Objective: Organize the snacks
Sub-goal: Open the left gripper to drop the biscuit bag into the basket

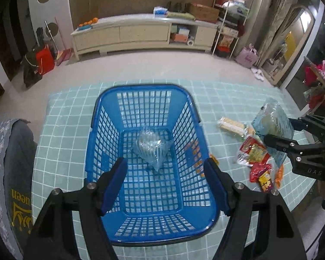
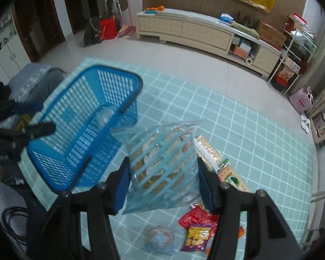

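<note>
A blue plastic basket (image 1: 110, 117) stands on the teal checked table; it also shows in the right wrist view (image 2: 60, 130). One clear blue-striped snack bag (image 1: 150, 146) lies on its floor. My left gripper (image 1: 165, 184) is open and empty, above the basket's near end. My right gripper (image 2: 163, 185) is shut on a larger blue-striped bag of biscuits (image 2: 164, 164), held above the table right of the basket; the bag also shows in the left wrist view (image 1: 273, 127). Loose snacks lie below: a cracker pack (image 1: 230, 125), red and yellow packets (image 1: 254, 151), a purple packet (image 2: 197, 237), a small round striped bag (image 2: 160, 237).
A grey cushioned chair (image 1: 8, 162) stands left of the table. Beyond the table's far edge is tiled floor, with a long cream cabinet (image 1: 140, 34) along the back wall. A metal shelf rack (image 2: 292, 58) and a pink bag (image 1: 247, 57) stand to the right.
</note>
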`<state>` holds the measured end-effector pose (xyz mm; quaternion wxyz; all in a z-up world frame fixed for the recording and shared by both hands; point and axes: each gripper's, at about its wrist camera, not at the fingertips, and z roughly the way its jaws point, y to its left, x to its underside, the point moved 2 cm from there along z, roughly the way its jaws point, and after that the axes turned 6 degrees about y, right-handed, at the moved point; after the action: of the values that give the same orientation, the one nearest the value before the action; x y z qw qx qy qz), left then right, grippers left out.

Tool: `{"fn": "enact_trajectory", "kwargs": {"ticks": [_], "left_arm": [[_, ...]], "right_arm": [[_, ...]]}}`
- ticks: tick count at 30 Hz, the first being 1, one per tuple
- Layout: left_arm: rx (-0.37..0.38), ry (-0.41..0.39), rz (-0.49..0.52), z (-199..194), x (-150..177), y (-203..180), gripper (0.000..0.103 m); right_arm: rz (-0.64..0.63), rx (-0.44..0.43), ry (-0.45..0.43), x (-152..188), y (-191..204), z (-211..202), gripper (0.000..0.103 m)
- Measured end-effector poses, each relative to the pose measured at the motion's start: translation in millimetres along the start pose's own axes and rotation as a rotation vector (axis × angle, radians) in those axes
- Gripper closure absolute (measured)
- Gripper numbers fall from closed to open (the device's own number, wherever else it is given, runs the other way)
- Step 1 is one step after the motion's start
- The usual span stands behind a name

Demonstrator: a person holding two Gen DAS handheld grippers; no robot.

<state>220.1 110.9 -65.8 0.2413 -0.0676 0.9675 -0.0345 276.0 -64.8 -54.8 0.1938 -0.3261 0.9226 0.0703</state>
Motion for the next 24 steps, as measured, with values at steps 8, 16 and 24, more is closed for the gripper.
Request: {"fn": "enact_trajectory", "kwargs": {"ticks": [8, 16, 24], "left_arm": [[-0.012, -0.049, 0.019, -27, -1, 12, 0.032], [-0.063, -0.052, -0.013, -31, -7, 59, 0.032], [-0.084, -0.044, -0.063, -18, -14, 103, 0.032]], "right_arm": [[0.013, -0.036, -0.048, -22, 33, -19, 0.042], [-0.001, -0.088, -0.048, -60, 68, -9, 0.042], [-0.084, -0.090, -0.014, -87, 112, 28, 0.042]]}}
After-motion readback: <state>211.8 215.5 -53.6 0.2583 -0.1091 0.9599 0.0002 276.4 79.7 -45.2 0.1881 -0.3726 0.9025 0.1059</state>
